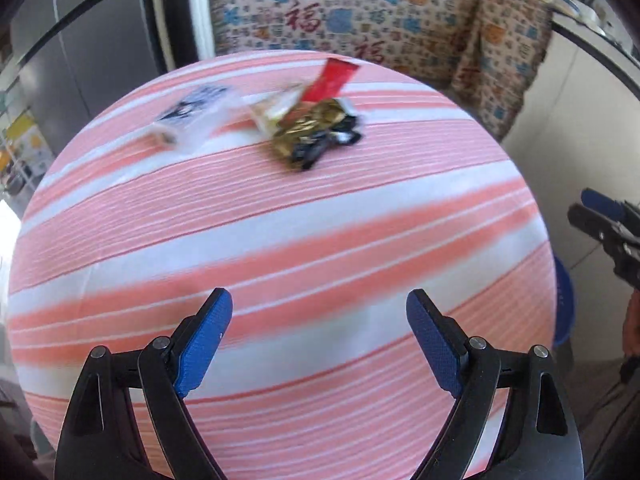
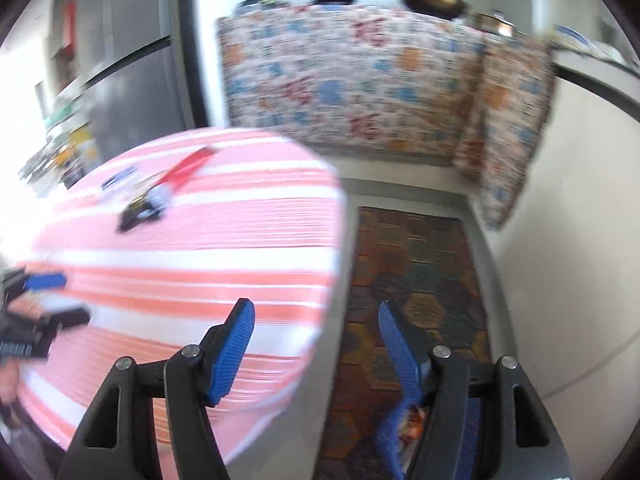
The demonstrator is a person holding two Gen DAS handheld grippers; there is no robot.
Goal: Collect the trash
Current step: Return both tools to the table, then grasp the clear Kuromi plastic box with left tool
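Observation:
Several wrappers lie on the far part of a pink and white striped table (image 1: 280, 240). A red wrapper (image 1: 332, 78) sticks up behind a crumpled gold and black wrapper (image 1: 316, 132), with a white printed packet (image 1: 192, 114) to their left. My left gripper (image 1: 319, 300) is open and empty, low over the near half of the table. My right gripper (image 2: 316, 312) is open and empty, over the table's right edge and the floor. The red wrapper (image 2: 188, 168) and the dark wrapper (image 2: 140, 210) show blurred in the right wrist view. The left gripper (image 2: 44, 300) shows at that view's left edge.
A patterned cloth (image 1: 360, 20) covers furniture behind the table. A dark patterned rug (image 2: 412, 280) lies on the floor to the right of the table. A blue bin rim (image 2: 394, 420) shows low beside my right gripper. A grey fridge (image 1: 80, 40) stands at the left.

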